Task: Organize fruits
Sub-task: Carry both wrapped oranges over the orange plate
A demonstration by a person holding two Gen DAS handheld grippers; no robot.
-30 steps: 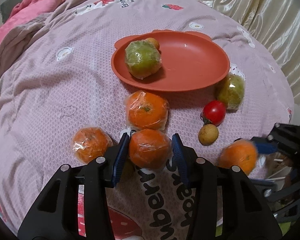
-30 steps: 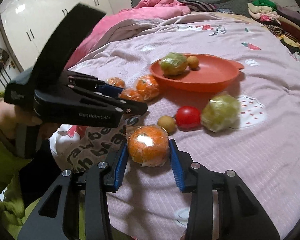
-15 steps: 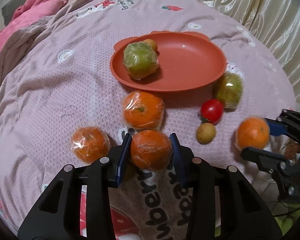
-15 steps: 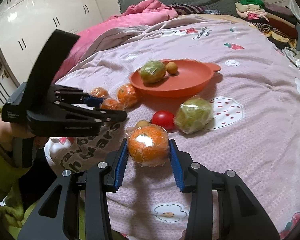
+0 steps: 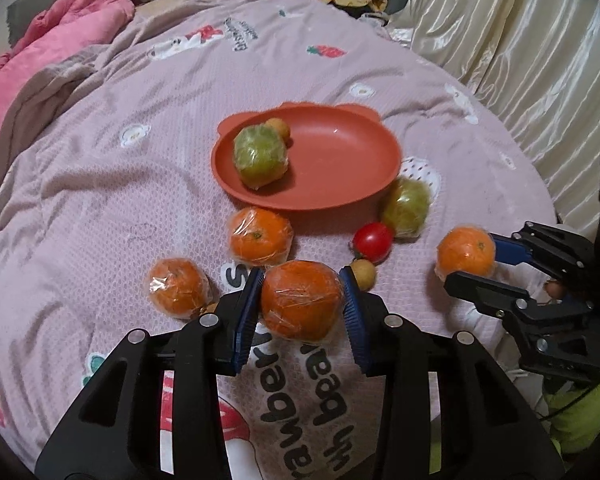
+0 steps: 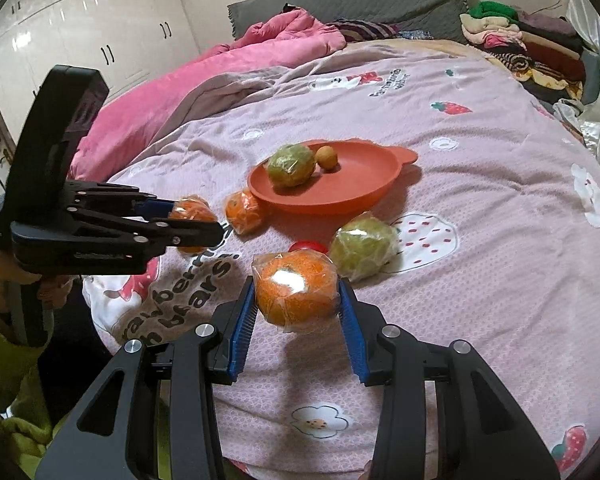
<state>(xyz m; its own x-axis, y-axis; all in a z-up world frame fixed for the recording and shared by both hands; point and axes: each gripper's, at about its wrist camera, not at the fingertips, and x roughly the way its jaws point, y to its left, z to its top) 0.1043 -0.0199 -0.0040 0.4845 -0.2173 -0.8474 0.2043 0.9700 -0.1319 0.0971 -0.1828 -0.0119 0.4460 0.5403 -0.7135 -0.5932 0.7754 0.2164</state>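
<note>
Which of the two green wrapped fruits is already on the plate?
The green fruit beside the small yellow-brown fruit lies in the orange plate. The other green fruit rests on the bedspread by the red tomato.

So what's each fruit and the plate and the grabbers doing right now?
Left gripper: shut on a wrapped orange.
Right gripper: shut on another wrapped orange.
Plate: holds a wrapped green fruit and a small brown fruit.
Tomato: on the blanket.

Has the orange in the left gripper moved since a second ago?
Yes. The orange, clamped in the left gripper, has lifted off the blanket; it now covers print it sat beside.
</note>
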